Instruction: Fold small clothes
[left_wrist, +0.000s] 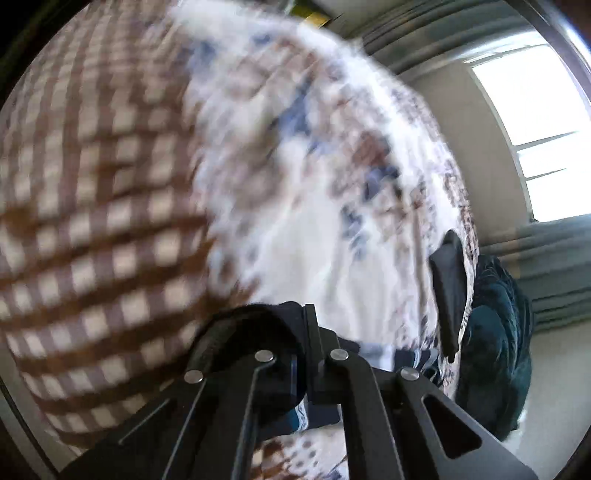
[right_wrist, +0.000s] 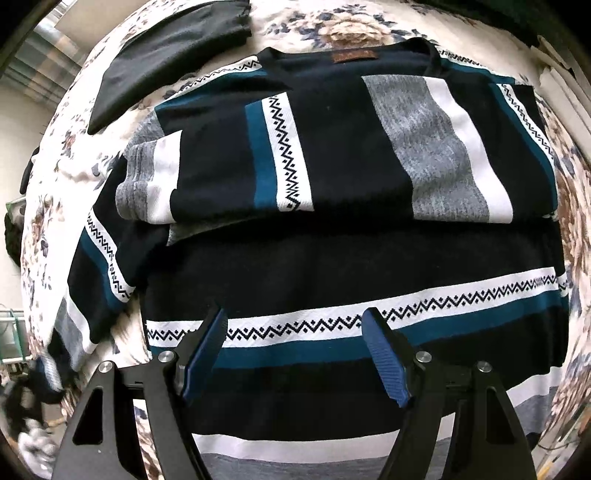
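Two tongs: right tongs (right_wrist: 295, 354) gape over the striped sweater (right_wrist: 332, 155), left tongs (left_wrist: 299, 369) pinching its edge could yank the fold loose.

Both wrist views look down close — sharing the floral bedspread (right_wrist: 369, 26).

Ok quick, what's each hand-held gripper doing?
Left hand-held gripper: shut on the sweater.
Right hand-held gripper: open, holding nothing, over the sweater.
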